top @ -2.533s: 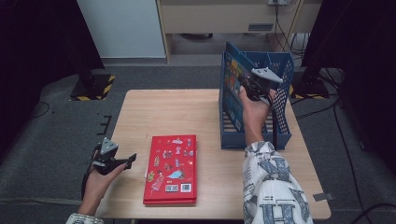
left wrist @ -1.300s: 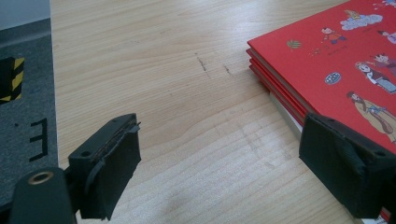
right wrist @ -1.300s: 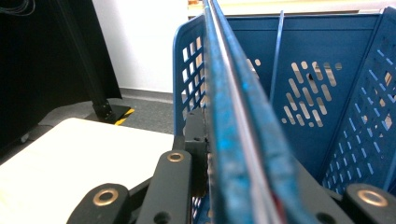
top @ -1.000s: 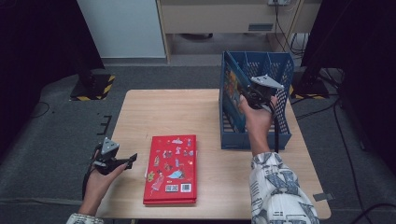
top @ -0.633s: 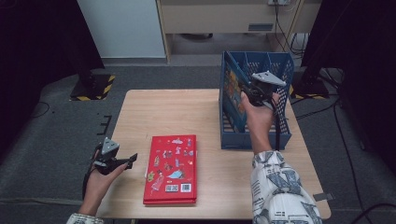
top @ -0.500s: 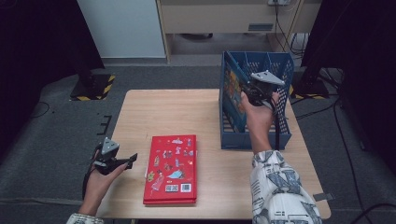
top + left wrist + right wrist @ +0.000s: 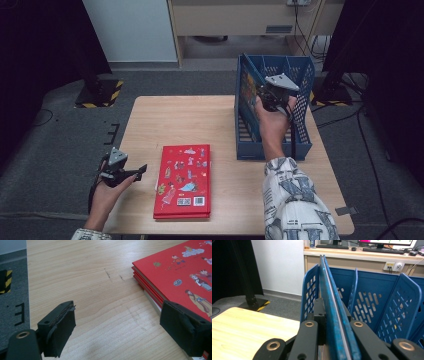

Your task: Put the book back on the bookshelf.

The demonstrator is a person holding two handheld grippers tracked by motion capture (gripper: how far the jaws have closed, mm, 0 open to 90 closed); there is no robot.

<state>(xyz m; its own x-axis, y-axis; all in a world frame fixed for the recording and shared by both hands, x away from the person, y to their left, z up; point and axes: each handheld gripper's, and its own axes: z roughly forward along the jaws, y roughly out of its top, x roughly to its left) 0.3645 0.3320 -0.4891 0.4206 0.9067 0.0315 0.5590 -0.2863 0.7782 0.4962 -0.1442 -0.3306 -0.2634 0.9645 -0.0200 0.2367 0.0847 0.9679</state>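
Right gripper [image 7: 264, 95] clamped on blue book [image 7: 332, 307], jaws tight on its upper edge, inside blue file rack [image 7: 300, 145] at right far side of desk [image 7: 200, 120]. Step in hand, judged: seating book upright in rack's leftmost slot, against left wall. Book standing on edge, thin, long axis running from near side toward far side of rack, top edge up. Next move probably needs: letting go once book rests, lifting clear of dividers. Left gripper [image 7: 134, 173] at near left corner, jaws wide apart, empty, aimed at red book stack [image 7: 184, 181] lying flat just beside
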